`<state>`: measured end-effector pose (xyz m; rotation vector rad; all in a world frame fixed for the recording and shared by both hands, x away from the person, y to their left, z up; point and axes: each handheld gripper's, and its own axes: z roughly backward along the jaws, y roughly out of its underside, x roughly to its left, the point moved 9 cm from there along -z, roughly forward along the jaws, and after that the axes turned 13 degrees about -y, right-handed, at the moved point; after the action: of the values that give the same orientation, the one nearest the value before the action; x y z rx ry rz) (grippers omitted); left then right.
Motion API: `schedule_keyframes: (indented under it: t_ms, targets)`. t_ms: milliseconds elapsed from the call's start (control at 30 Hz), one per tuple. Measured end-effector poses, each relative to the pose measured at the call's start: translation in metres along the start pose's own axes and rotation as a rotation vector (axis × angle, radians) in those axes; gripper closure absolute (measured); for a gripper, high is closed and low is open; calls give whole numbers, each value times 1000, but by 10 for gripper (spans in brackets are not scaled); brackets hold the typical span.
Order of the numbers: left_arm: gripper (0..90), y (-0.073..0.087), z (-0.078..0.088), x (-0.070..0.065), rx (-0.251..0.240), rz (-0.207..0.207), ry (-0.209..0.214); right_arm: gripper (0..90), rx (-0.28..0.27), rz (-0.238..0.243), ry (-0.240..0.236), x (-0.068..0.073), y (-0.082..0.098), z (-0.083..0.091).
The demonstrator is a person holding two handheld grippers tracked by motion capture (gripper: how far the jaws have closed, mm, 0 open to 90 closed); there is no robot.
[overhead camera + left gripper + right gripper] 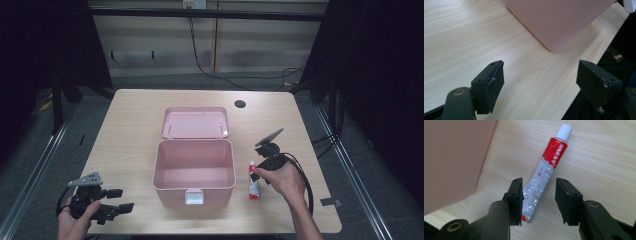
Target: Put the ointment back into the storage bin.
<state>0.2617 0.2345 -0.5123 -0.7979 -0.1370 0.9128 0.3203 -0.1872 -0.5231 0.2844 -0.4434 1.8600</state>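
A red, white and silver tube (254, 186) with a white cap lies flat on the wooden table, just right of an open pink box (172, 192). My right gripper (259, 172) comes down over it. In the right gripper view its jaws (538, 181) stand either side of the tube's (549, 162) crimped silver end, the left pad at its edge, a gap at the right pad. The box wall (451, 157) rises to the left. My left gripper (122, 199) rests open near the table's front left corner. Its jaws (540, 63) are wide apart over bare wood, with the box corner (559, 20) ahead.
The box's lid (195, 122) lies tipped back behind it, and a white latch (194, 197) sits on its front wall. A round cable hole (240, 104) is at the table's back right. Bare wood (125, 135) stretches left of the box.
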Motion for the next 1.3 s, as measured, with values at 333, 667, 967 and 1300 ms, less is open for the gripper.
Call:
schedule_keyframes:
  t_ms: [333,667,967,1300]
  targets:
    - [221,0,1,-1,-4,-1,6,605,64,-22,45,-2,-3,-16]
    - [221,1,0,-2,4,-3,11,608,77,-24,56,-6,-5,-26]
    - [221,1,0,-2,2,0,14,653,100,-7,79,-8,-5,-32]
    - [221,1,0,-2,2,-5,14,699,130,64,108,-7,-3,-34]
